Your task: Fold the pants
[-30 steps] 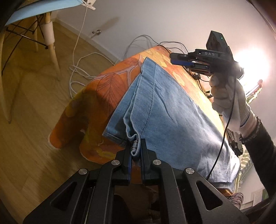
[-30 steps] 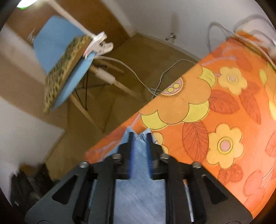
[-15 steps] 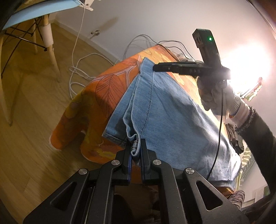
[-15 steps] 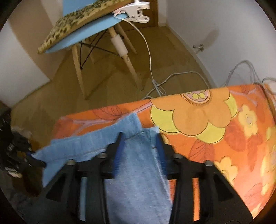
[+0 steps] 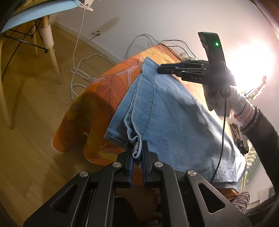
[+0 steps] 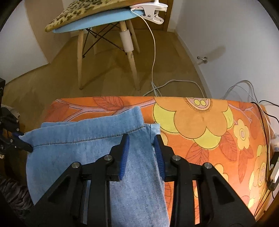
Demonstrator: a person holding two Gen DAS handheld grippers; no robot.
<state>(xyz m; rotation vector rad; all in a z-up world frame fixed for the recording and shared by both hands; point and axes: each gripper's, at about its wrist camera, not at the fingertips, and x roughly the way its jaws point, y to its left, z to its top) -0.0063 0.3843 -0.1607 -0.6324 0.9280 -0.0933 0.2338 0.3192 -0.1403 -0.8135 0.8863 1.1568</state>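
Note:
Light blue denim pants (image 5: pixel 170 111) lie folded on a table under an orange flowered cloth (image 5: pixel 97 97). My left gripper (image 5: pixel 136 152) is shut on the near corner of the pants at the table's edge. My right gripper (image 6: pixel 142 139) is open and empty, its fingers spread just above the far corner of the pants (image 6: pixel 108 138). It also shows in the left wrist view (image 5: pixel 157 67), hovering at that far corner. The left gripper's tip (image 6: pixel 26 147) shows at the left edge of the right wrist view, pinching the fabric.
A blue chair (image 6: pixel 97 17) with a leopard cushion (image 6: pixel 83 7) stands on the wooden floor beyond the table. White cables (image 6: pixel 157 87) trail across the floor. More cables (image 6: pixel 265 111) and a bright lamp (image 5: pixel 252 59) sit at the table's far end.
My right gripper has opened and let go of the far corner of the pants, which now lies flat on the cloth. The left gripper has stayed shut on its corner.

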